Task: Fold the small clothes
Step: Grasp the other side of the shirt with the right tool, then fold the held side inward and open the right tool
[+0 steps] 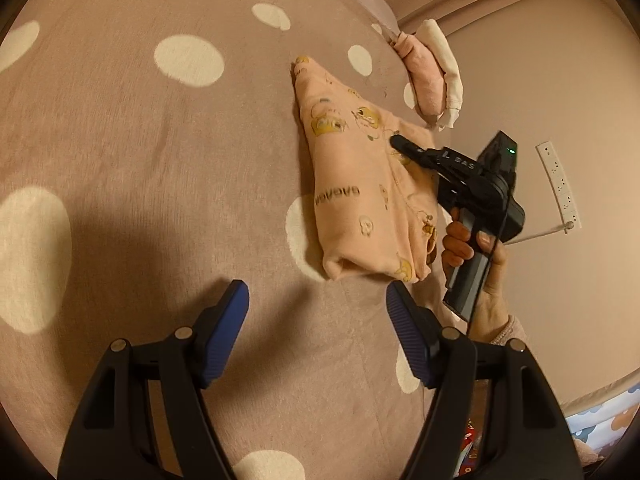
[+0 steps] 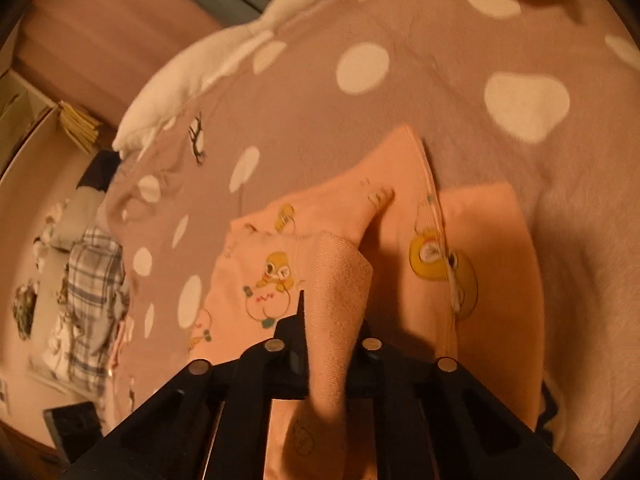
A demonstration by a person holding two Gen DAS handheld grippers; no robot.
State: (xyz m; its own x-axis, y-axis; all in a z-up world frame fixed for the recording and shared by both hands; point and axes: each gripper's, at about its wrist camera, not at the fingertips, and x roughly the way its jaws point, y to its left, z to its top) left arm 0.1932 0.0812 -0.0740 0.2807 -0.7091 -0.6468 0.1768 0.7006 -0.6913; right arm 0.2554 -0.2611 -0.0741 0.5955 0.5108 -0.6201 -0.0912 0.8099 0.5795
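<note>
The right tongs (image 2: pixel 332 320) are clamped on a fold of a peach, duck-printed garment (image 1: pixel 360 200) lying part-folded on the spotted bed (image 1: pixel 160 160). The left tongs (image 1: pixel 318 316) hang open and empty just short of its near hem. It looks light, soft and floppy; best gripped at edges or corners.

The small garment (image 1: pixel 360 192) lies on the bed (image 1: pixel 160 160); behind it, at the bed's edge, sit two rolled clothes (image 1: pixel 432 76) (touching each other). A goose toy (image 2: pixel 224 64) lies far back.
</note>
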